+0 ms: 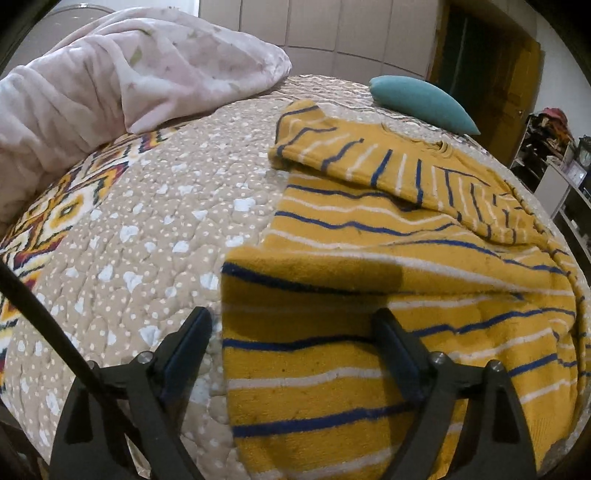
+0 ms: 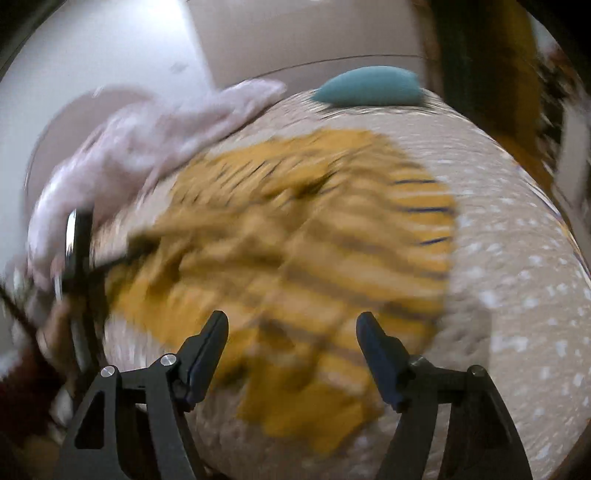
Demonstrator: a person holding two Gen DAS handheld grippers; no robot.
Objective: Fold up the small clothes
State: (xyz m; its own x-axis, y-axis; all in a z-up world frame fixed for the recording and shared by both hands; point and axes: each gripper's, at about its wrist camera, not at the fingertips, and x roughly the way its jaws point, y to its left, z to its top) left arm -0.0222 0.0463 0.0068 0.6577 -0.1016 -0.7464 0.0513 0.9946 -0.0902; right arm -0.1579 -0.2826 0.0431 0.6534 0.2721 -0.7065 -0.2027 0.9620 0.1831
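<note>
A small mustard-yellow sweater [image 1: 388, 266] with blue and white stripes lies on the bed quilt [image 1: 147, 229]. One sleeve is folded across its upper part. My left gripper [image 1: 295, 325] is open, just above the sweater's near left edge, its jaws either side of that edge. In the right wrist view, which is blurred by motion, the sweater [image 2: 295, 251] lies spread on the quilt [image 2: 517, 258]. My right gripper [image 2: 291, 328] is open and empty above the sweater's near end. The other gripper's dark frame [image 2: 79, 258] shows at the left.
A crumpled pink blanket [image 1: 110, 85] lies at the back left of the bed. A teal cushion [image 1: 421, 101] sits at the far edge, also in the right wrist view [image 2: 369, 90]. A padded headboard [image 1: 314, 26], a wooden door [image 1: 491, 74] and shelves [image 1: 554, 155] stand beyond.
</note>
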